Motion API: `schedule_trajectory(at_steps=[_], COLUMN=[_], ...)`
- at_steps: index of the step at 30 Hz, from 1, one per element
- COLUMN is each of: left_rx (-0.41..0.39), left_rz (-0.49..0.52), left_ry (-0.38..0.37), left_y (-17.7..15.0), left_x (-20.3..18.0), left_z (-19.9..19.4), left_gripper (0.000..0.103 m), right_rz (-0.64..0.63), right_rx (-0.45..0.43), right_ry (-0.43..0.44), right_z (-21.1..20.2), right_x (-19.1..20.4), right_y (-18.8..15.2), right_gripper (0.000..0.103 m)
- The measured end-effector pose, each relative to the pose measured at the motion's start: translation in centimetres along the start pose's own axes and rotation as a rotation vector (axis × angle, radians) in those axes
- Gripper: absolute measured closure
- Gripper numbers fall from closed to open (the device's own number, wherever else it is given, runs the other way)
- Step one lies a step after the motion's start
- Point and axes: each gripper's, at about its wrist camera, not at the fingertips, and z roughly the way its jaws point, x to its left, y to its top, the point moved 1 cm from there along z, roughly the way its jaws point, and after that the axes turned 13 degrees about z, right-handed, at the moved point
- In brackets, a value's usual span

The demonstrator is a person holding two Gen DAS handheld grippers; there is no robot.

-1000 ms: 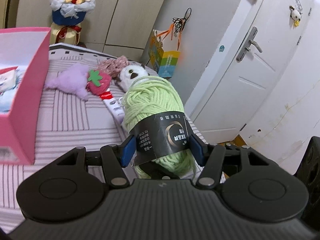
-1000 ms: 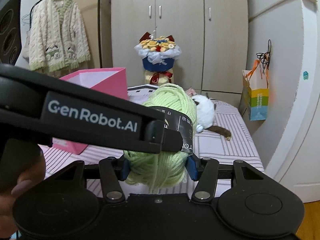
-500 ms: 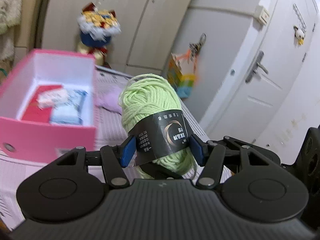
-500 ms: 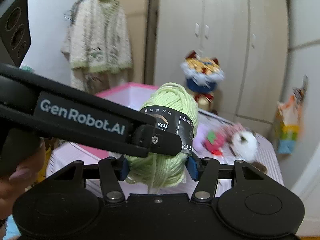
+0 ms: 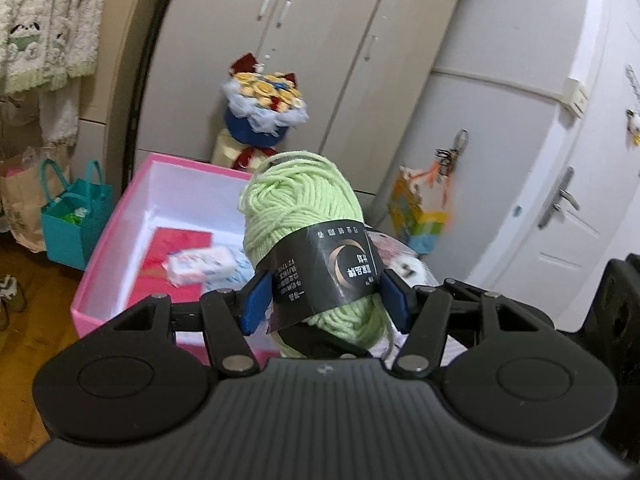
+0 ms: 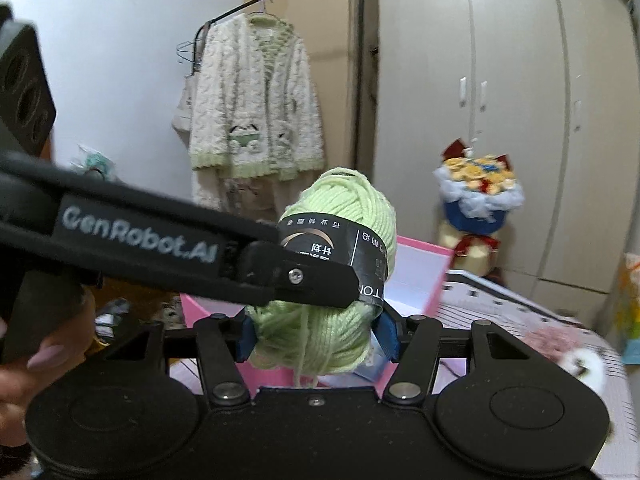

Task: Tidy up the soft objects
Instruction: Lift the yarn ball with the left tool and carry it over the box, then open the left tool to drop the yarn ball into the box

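I had both hand-held grippers on one thing. The left hand-held gripper (image 5: 324, 300) pinched the green yarn ball (image 5: 300, 208) across its black paper band (image 5: 326, 270), blue pads (image 5: 256, 302) pressed to either side. The right hand-held gripper (image 6: 316, 330) pinched the same yarn ball (image 6: 344, 204) lower down, in the bare strands under the band, with a loose strand hanging at 6 o'clock. The ball stood upright in the air, off the bed.

Just beyond it, from 9 to 11 o'clock in the left view, sat the open pink box (image 5: 104, 248) with a red card (image 5: 176, 248) and a small tissue pack (image 5: 200, 266) inside. At 3 o'clock of the ball lay a white plush toy (image 5: 408, 268) on the striped bed (image 6: 520, 308).

Farther off: a flower bouquet (image 5: 262, 114) at 12 o'clock, the wardrobe (image 5: 312, 40) behind it, and a fluffy cardigan (image 6: 256, 96) hung on a rack.
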Motion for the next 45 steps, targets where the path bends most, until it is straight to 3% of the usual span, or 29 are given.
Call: schedule_trajectory(at_steps=[9,22,26,33,38,45], left_rx=[0.021,0.080,0.111,0.174,0.180,0.130], left_rz=[-0.082,-0.141,-0.056,-0.044,-0.062,-0.020], left_ry=[0.066,0.073,0.068,0.038,0.057,0.119], left_y=[0.1,-1.3,-1.5,-1.3,-1.7,-1.2], left_x=[4.9,7.1,6.6,7.0,6.7,5.7], left_z=[3.4,5.2,5.5,6.1,5.9,4.2], left_gripper=[0.045,0.041,0.041,0.040,0.028,0.025], right_rz=[0.108,0.028,-0.020,-0.158,-0.182,-0.146], right_rx=[0.122,0.251,0.295,0.326,0.362,0.291], right_ry=[0.149,0.212,0.253,0.246,0.275,0.216], right_z=[6.4,9.9,10.1,10.6,11.2,9.2], right_x=[-1.7,-2.3,-2.9,-2.2,-3.1,-4.0], right_y=[1.6,1.5,1.3,1.6,1.9,1.9], right_gripper=[0.040,0.040,0.040,0.040,0.036,0.035])
